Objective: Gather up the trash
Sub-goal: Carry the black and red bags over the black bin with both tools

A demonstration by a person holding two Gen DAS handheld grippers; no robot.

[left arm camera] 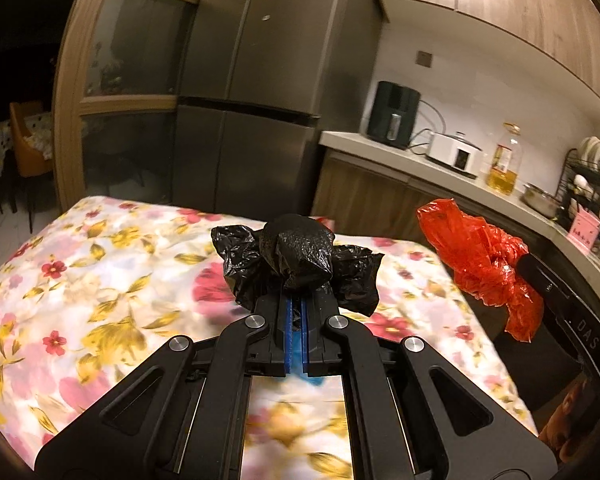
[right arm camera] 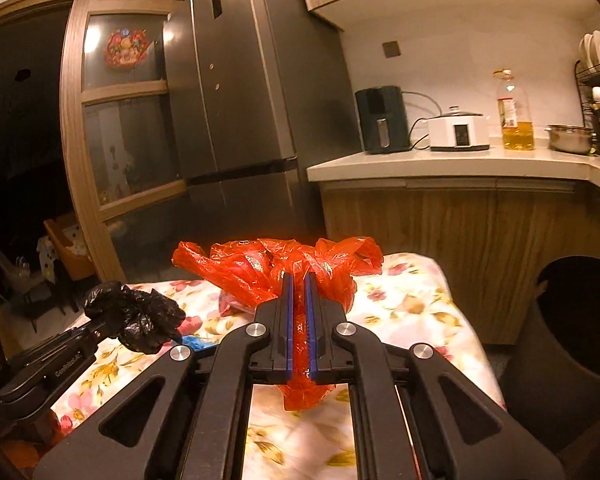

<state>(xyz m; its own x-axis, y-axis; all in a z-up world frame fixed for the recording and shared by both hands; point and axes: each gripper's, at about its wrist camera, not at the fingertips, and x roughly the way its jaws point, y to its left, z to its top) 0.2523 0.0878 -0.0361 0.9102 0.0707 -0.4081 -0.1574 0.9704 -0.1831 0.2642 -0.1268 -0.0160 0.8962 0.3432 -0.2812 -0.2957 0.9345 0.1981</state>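
Observation:
My left gripper [left arm camera: 296, 300] is shut on a crumpled black plastic bag [left arm camera: 296, 256] and holds it above the flowered tablecloth [left arm camera: 100, 280]. My right gripper [right arm camera: 299, 280] is shut on a crumpled red plastic bag [right arm camera: 276, 264], also held above the cloth. In the left wrist view the red plastic bag [left arm camera: 480, 264] shows at the right. In the right wrist view the black plastic bag [right arm camera: 136, 316] and the left gripper show at the lower left. A small blue scrap [right arm camera: 194, 342] lies on the cloth near it.
A dark round bin [right arm camera: 572, 320] stands open on the floor right of the table. Behind are a grey fridge [right arm camera: 240, 100], a counter [right arm camera: 440, 164] with an air fryer, a white cooker, an oil bottle [right arm camera: 516, 116] and a dish rack.

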